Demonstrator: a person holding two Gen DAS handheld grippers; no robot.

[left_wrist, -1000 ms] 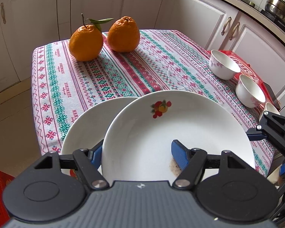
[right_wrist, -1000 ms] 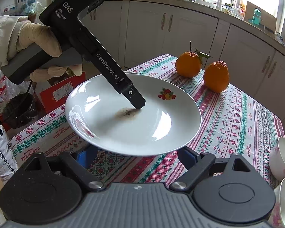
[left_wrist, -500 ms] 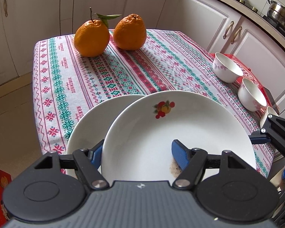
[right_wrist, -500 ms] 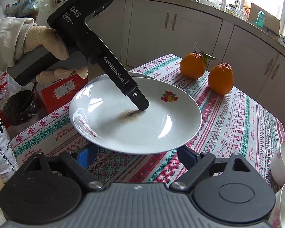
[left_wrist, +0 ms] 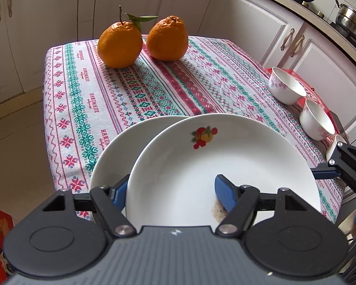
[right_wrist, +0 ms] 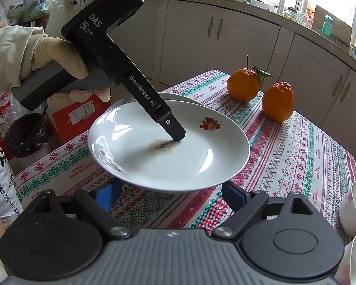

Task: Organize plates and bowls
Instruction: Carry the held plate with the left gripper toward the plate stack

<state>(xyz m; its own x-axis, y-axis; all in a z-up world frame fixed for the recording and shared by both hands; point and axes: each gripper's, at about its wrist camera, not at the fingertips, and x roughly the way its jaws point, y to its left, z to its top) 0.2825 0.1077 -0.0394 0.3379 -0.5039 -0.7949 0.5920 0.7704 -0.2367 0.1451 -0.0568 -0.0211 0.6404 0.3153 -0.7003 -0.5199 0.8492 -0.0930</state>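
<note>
A white plate with a fruit motif [left_wrist: 225, 156] and a brown smear hangs slightly tilted above the tablecloth. My left gripper [left_wrist: 170, 187] is shut on its near wall. One blue pad [left_wrist: 225, 194] lies inside the plate and the other [left_wrist: 119, 191] is outside, under the rim. A second white plate [left_wrist: 116, 152] lies on the cloth below, partly covered. In the right wrist view the left gripper's upper finger [right_wrist: 170, 125] rests in the held plate [right_wrist: 189, 163]. My right gripper [right_wrist: 170, 193] stands open just below that plate's near rim, with nothing between its pads.
Two oranges [left_wrist: 119, 44] [left_wrist: 167, 38] sit at the far end of the patterned tablecloth [left_wrist: 154, 87]. Three small white bowls [left_wrist: 286, 89] [left_wrist: 316, 120] [left_wrist: 335, 142] line its right edge. White cabinets surround the table. A red box [right_wrist: 78, 116] and a dark bin [right_wrist: 26, 133] stand on the floor.
The left gripper and its plate have drifted slightly away and to the right in the right wrist view, so the lower plate's rim now shows behind. The right gripper has stayed still.
</note>
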